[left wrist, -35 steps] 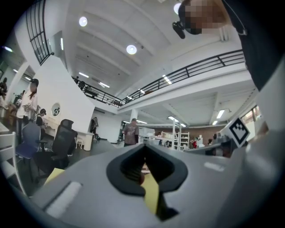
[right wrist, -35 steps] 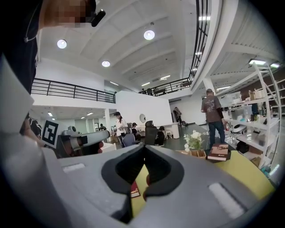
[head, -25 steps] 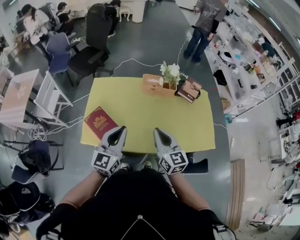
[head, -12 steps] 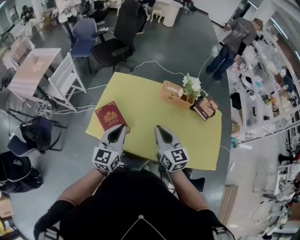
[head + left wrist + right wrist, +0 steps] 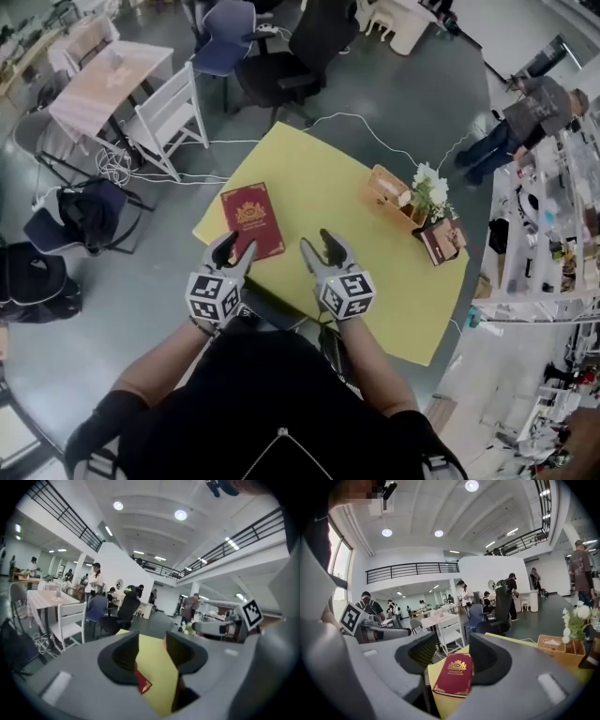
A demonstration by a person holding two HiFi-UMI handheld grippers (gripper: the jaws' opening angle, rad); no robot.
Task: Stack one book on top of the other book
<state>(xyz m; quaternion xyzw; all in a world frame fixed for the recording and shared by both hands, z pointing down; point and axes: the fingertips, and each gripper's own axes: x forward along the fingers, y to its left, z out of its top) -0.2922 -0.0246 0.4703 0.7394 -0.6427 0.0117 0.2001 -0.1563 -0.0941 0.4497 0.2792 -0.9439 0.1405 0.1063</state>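
Observation:
A dark red book (image 5: pixel 251 218) with a gold crest lies flat near the left corner of the yellow table (image 5: pixel 328 192). A brown book (image 5: pixel 442 242) rests at the far right, beside the flowers. My left gripper (image 5: pixel 234 248) hovers at the red book's near edge, and only a corner of that red book (image 5: pixel 142 683) shows between its jaws. The right gripper (image 5: pixel 317 244) hangs over bare table just right of the red book (image 5: pixel 454 675). Both grippers' jaws have just been opening, stand apart, and touch nothing.
A wooden box (image 5: pixel 389 195) and a vase of white flowers (image 5: pixel 429 190) stand at the table's far right side. A black office chair (image 5: pixel 298 58) and a white chair (image 5: pixel 169 112) stand beyond the table. A person (image 5: pixel 525 122) stands far right. Cables run across the floor.
Both grippers have moved forward over the table's near edge towards the red book, and their jaws have gone from shut to open. The head view has swung, so the table now appears turned.

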